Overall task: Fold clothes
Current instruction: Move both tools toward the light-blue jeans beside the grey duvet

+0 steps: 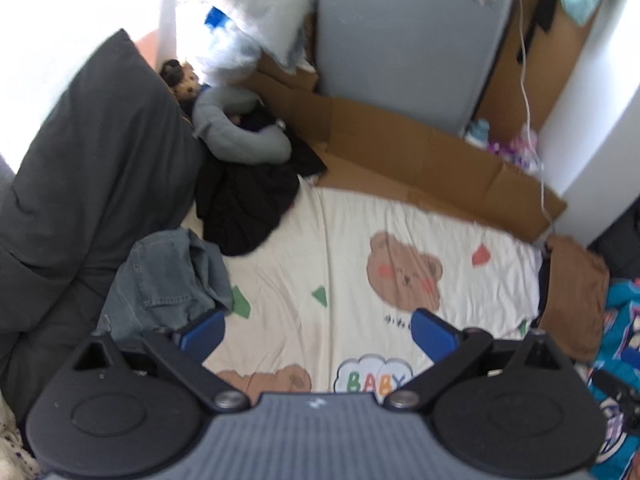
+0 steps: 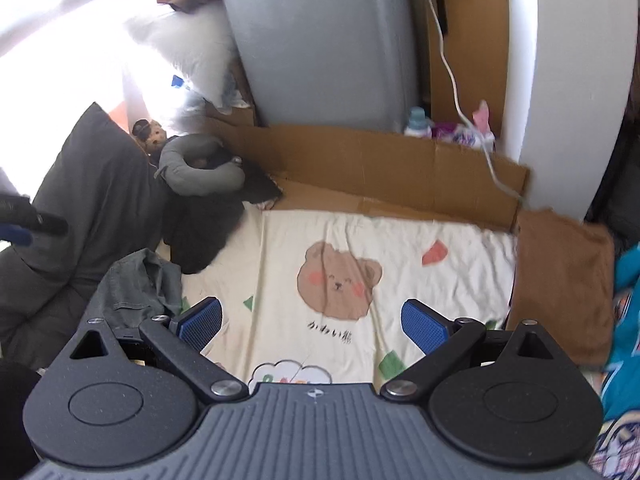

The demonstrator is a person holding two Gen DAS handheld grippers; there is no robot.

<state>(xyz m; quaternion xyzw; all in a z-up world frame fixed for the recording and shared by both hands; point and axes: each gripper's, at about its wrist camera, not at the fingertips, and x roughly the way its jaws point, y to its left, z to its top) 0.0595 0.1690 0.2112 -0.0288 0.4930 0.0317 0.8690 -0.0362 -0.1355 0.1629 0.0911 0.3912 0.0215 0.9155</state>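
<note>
Over the cream bear-print sheet (image 1: 340, 240) of the bed, both tongs hang with their blue pads spread wide and nothing between them: the left tongs (image 1: 318, 330) and the right tongs (image 2: 314, 322). Left of the printed bear face (image 2: 338, 280), a crumpled pair of blue jeans (image 1: 164, 284) lies on the sheet beside a dark grey pillow (image 1: 100, 168), with a heap of black clothing (image 1: 244, 204) just beyond it. Right of the bear, a folded brown cloth (image 2: 560, 280) rests at the sheet's edge.
</note>
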